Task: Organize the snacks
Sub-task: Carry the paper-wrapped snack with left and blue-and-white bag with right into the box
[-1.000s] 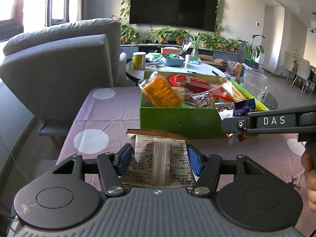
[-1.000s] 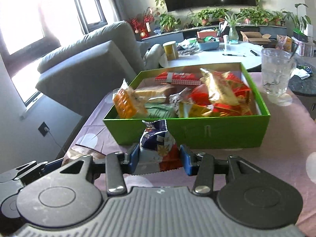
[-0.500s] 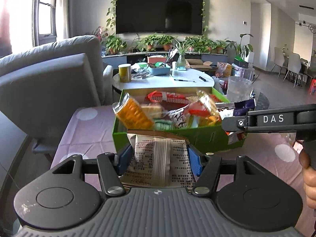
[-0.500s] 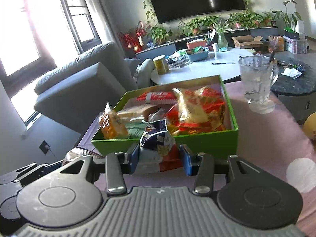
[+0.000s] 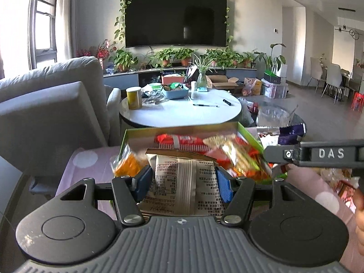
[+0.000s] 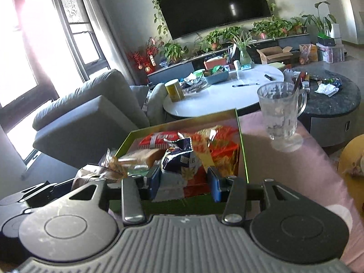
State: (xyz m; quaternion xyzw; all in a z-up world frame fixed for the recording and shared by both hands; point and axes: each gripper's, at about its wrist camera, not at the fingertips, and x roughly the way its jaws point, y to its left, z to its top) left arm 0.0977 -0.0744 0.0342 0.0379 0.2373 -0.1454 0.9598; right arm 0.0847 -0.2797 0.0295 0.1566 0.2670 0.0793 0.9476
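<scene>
My left gripper [image 5: 183, 182] is shut on a beige snack packet [image 5: 182, 182] with printed text, held above the near edge of the green box [image 5: 182, 130]. My right gripper [image 6: 184, 179] is shut on a blue, white and red snack bag [image 6: 182, 166], held over the same green box [image 6: 242, 150]. The box holds several snack packs, among them a red pack [image 5: 179, 141] and an orange pack [image 5: 127, 166]. The right gripper also shows from the side in the left wrist view [image 5: 273, 153], with its bag [image 5: 289, 134] sticking out.
The box sits on a pink cloth with white dots [image 6: 284, 168]. A glass mug [image 6: 278, 111] stands at the right of the box. A grey armchair [image 5: 50, 113] is at the left. A white round table [image 5: 182, 111] is behind. More snacks [image 5: 341, 182] lie at the right.
Both grippers have risen and tilted with their packets still held; the box now sits lower in both views and the packets hang over it.
</scene>
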